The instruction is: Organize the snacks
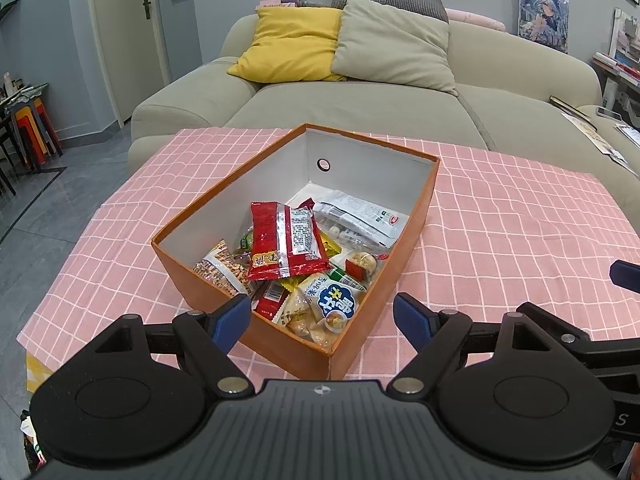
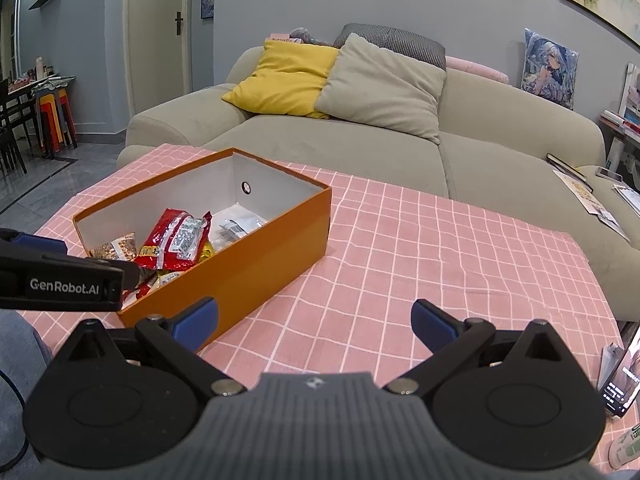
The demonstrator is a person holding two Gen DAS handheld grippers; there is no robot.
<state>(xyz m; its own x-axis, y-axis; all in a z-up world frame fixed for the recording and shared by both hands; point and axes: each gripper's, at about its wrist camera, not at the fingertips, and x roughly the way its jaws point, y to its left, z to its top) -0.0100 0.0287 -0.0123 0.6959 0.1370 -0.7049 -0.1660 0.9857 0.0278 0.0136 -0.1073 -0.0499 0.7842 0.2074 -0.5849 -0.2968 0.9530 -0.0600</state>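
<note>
You get soft, even indoor light with faint shadows beyond your fingers, glare on the red snack packet (image 1: 286, 240) ahead, and strong fisheye bending with dark corners.

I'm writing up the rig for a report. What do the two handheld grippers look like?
Both match: a grey ribbed body with a small round emblem, two black disc-shaped housings, black angular link arms with silver pins, and blue ribbed finger pads. The left gripper carries white "GenRobot.AI" lettering on its side, readable from the right gripper camera.

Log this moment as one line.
left gripper: open, empty | right gripper: open, empty | snacks: in orange box | pink tablecloth: bare
</note>
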